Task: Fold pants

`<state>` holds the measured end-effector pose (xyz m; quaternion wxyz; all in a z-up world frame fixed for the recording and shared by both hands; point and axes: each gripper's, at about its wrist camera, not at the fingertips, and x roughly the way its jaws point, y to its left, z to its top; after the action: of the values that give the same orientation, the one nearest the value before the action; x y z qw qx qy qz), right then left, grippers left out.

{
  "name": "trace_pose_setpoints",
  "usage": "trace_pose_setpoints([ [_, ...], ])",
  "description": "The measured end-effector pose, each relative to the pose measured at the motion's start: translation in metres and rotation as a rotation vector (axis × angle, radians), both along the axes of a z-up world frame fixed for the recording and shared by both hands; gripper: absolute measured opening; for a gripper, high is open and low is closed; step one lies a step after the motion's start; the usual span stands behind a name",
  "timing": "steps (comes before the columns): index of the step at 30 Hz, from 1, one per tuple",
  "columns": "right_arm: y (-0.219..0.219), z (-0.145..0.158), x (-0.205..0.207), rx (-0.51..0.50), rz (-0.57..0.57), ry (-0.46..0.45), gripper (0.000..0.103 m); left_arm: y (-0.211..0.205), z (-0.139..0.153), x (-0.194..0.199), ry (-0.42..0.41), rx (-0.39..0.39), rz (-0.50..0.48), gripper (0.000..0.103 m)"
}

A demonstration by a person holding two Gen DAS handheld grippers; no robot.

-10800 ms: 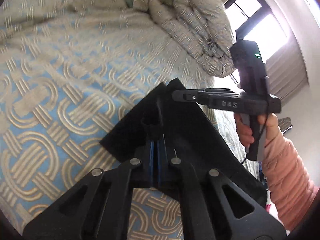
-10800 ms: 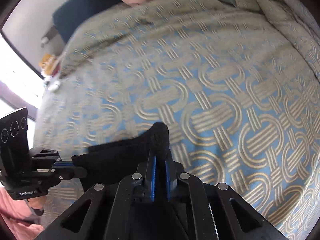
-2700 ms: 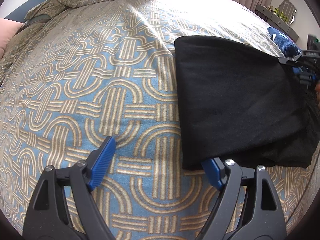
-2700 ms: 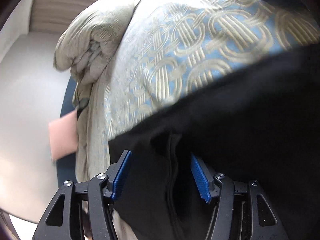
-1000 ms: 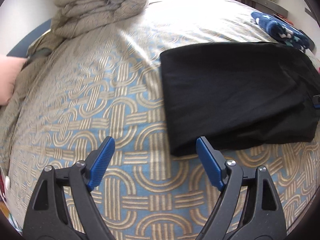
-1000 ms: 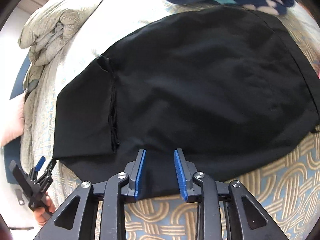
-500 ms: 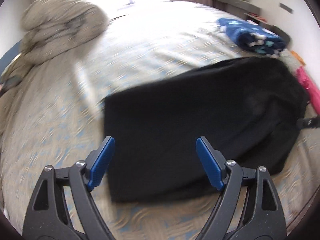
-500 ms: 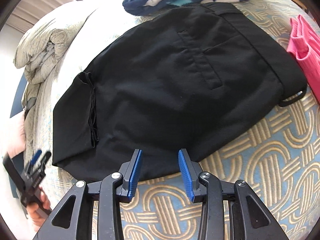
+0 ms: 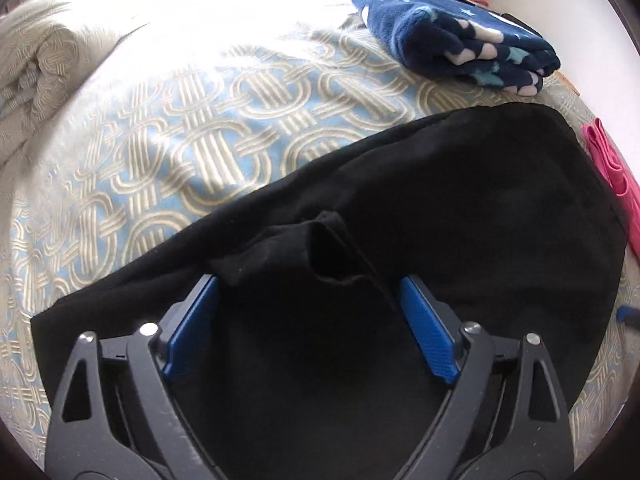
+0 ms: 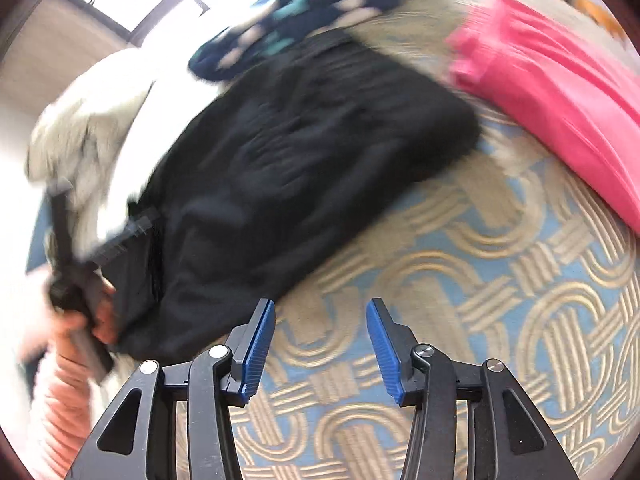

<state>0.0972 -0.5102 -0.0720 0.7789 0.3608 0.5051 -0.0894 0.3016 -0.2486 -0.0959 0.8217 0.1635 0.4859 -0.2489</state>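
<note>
The black pants (image 9: 460,216) lie folded on the patterned bedspread (image 9: 192,120). My left gripper (image 9: 312,304) is open, low over the pants, its blue pads on either side of a raised fold of black cloth (image 9: 320,248). My right gripper (image 10: 320,336) is open and empty over bare bedspread (image 10: 460,280), just off the near edge of the pants (image 10: 304,152). The right wrist view is blurred; it shows the left gripper (image 10: 120,236) at the pants' left end.
A folded navy star-print blanket (image 9: 456,36) lies beyond the pants. A pink garment (image 10: 560,92) lies right of them, also at the edge of the left wrist view (image 9: 612,168). A rolled beige duvet (image 9: 44,68) sits far left.
My left gripper has moved in over the pants and now straddles a raised fold. My right gripper has opened wider and swung off the pants' edge onto the bedspread.
</note>
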Motion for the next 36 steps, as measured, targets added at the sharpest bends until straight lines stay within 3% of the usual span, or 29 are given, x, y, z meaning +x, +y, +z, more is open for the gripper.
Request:
trace_pose_setpoints([
  [3, -0.027, -0.008, -0.013, 0.077, -0.105, -0.060, 0.058, 0.001, 0.012, -0.007, 0.052, -0.040, -0.024, 0.090],
  [8, -0.050, -0.011, 0.004, 0.130, -0.175, -0.163, 0.065, 0.011, 0.043, -0.033, 0.037, -0.129, -0.064, 0.090],
  [16, -0.065, -0.029, 0.035, 0.266, -0.318, -0.303, 0.077, 0.040, 0.041, -0.046, 0.062, -0.156, -0.014, 0.090],
  [18, -0.064, -0.027, 0.041, 0.257, -0.326, -0.305, 0.074, 0.052, 0.036, -0.045, 0.077, -0.167, 0.020, 0.090],
  [19, -0.063, -0.024, 0.043, 0.243, -0.321, -0.302, 0.054, 0.056, 0.033, -0.042, 0.089, -0.171, 0.037, 0.090],
  [20, -0.062, -0.021, 0.045, 0.216, -0.315, -0.287, 0.025, 0.058, 0.028, -0.038, 0.107, -0.182, 0.056, 0.090],
  [21, -0.060, -0.017, 0.046, 0.192, -0.312, -0.275, 0.021, 0.063, 0.025, -0.035, 0.127, -0.196, 0.073, 0.090],
  [23, -0.055, -0.005, 0.046, 0.157, -0.293, -0.296, 0.019, 0.076, 0.023, -0.032, 0.163, -0.229, 0.103, 0.090],
  [28, -0.015, 0.048, 0.063, -0.080, -0.150, -0.336, 0.019, 0.099, 0.026, -0.029, 0.192, -0.303, 0.149, 0.090],
  [32, 0.055, 0.097, 0.086, -0.318, 0.065, -0.390, 0.019, 0.126, 0.030, -0.027, 0.204, -0.376, 0.201, 0.090],
  [36, 0.151, 0.118, 0.104, -0.526, 0.346, -0.444, 0.019, 0.166, 0.028, -0.025, 0.221, -0.460, 0.296, 0.090],
])
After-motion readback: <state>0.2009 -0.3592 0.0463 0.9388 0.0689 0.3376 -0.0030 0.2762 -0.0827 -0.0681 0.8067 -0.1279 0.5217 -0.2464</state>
